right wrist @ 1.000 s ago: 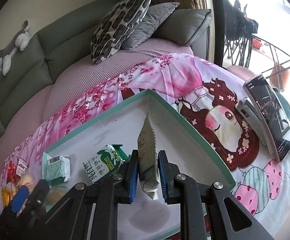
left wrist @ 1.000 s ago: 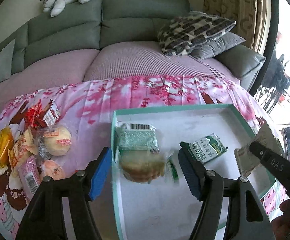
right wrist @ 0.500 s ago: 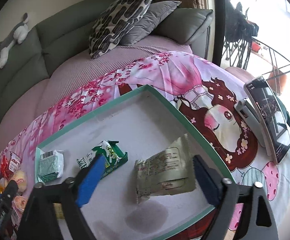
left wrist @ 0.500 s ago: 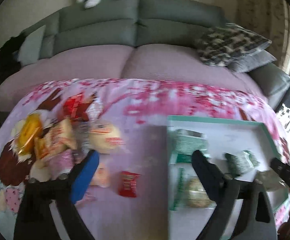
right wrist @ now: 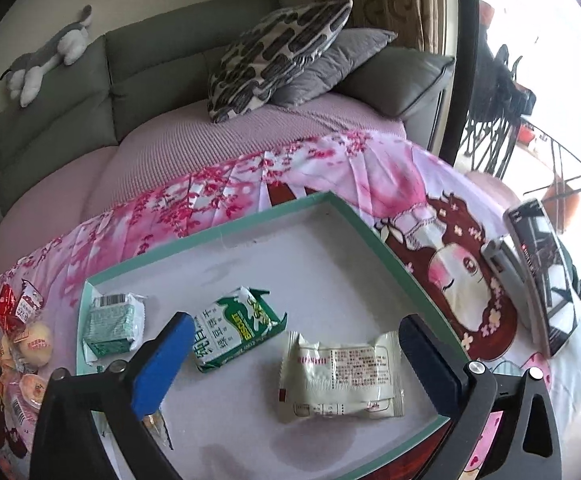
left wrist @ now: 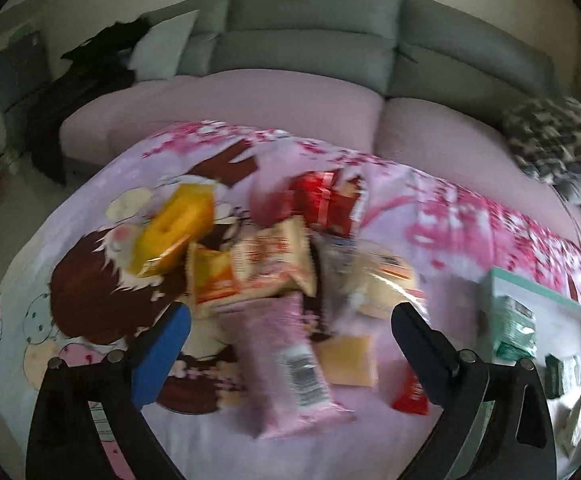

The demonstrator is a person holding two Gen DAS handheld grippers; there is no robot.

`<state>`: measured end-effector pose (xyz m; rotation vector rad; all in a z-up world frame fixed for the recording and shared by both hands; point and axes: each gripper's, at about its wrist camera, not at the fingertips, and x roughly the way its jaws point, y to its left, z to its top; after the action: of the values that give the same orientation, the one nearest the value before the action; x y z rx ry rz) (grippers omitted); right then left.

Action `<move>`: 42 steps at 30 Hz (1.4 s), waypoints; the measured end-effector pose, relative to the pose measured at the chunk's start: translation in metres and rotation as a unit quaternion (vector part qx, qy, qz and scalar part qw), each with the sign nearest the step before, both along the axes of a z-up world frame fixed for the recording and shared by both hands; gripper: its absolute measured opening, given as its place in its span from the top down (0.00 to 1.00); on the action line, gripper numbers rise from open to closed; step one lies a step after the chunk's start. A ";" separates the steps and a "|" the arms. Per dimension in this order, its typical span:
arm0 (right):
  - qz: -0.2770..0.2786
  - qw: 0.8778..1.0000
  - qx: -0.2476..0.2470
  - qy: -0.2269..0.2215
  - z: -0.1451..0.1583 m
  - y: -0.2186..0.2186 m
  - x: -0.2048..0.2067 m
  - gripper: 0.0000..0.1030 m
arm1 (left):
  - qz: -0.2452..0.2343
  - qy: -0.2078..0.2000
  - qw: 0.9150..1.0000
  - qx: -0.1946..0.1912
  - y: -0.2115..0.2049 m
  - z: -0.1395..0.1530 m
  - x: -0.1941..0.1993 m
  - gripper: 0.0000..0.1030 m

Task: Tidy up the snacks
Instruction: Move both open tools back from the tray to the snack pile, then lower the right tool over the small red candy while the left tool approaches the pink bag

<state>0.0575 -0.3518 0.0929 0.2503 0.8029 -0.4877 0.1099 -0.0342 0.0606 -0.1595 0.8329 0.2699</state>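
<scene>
A grey sofa [right wrist: 70, 92] with pink seat cushions fills the 12 o'clock part of both views, with a patterned pillow [right wrist: 274, 56] and a plush toy [right wrist: 46, 56] on it. A pink printed cloth [right wrist: 230, 200] covers the table in front of it. On the cloth lies a shallow tray [right wrist: 374, 232] with a teal rim; in the right wrist view it takes up the centre. A phone [right wrist: 542, 276] leans in a stand at 3 o'clock of the tray. Inside the tray a pale wrapped snack [right wrist: 340, 376] lies flat at 5 o'clock, a green and white biscuit pack [right wrist: 236, 328] at the middle and a small green packet [right wrist: 112, 320] at 9 o'clock. The right gripper [right wrist: 296, 354] hangs over the tray, its jaws spread wide after just opening; the pale snack lies between them, touching neither. In the blurred left wrist view a snack pile [left wrist: 266, 264] sits on the cloth at the centre, a pink packet [left wrist: 286, 364] nearest. The left gripper [left wrist: 290, 340] hovers over it, jaws just opened wide, gripping nothing.
</scene>
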 end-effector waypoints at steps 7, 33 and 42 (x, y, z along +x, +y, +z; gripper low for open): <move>0.012 1.000 0.001 -0.010 0.005 0.008 0.003 0.00 | 0.028 0.001 1.000 -0.008 0.021 -0.001 -0.003 0.02; 0.204 0.978 0.046 -0.023 0.006 0.126 0.032 0.00 | 0.045 -0.005 0.999 -0.009 0.074 0.015 -0.021 0.02; 0.264 0.963 0.040 0.014 -0.015 0.170 0.037 0.02 | 0.043 0.028 0.997 -0.064 0.082 -0.003 -0.022 0.02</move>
<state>0.0946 -0.1819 0.0775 0.0945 0.8790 0.0447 0.0878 0.0478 0.0576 -0.3092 0.9014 0.3036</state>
